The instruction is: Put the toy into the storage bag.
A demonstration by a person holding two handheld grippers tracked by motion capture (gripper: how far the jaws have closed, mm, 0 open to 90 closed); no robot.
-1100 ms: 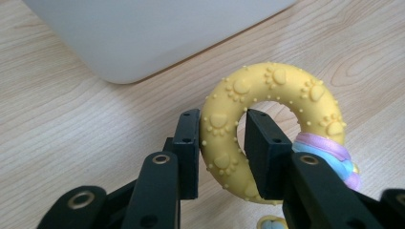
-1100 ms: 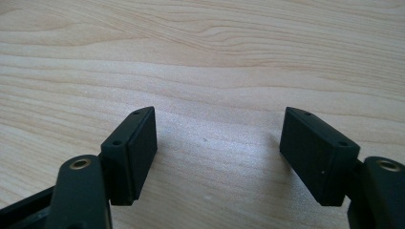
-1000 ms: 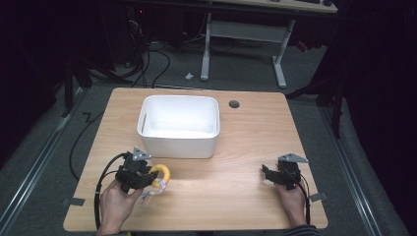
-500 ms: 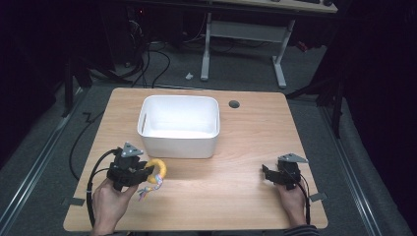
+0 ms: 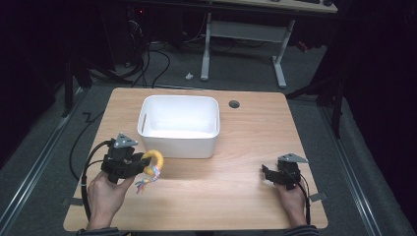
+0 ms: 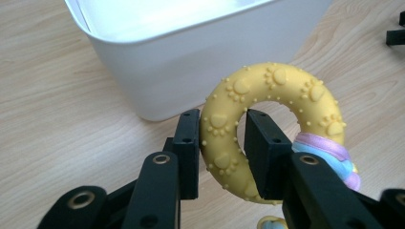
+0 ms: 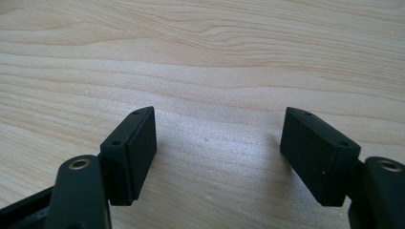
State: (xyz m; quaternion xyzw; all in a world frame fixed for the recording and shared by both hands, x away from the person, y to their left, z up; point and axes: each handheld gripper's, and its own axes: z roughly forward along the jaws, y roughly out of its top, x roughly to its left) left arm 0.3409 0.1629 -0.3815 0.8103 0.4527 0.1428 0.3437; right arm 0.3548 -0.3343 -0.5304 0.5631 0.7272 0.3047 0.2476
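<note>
Since the earlier frame your left gripper (image 5: 143, 164) has lifted the yellow ring toy (image 6: 267, 129), jaws pinching its rubbery rim; light, bumpy, grips well. Right gripper (image 7: 217, 157) is spread.

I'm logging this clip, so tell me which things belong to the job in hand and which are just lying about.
In the job:
- yellow ring toy, clamped in the left claw
- white bin beside it

Lying about:
- right claw, open over bare table
</note>
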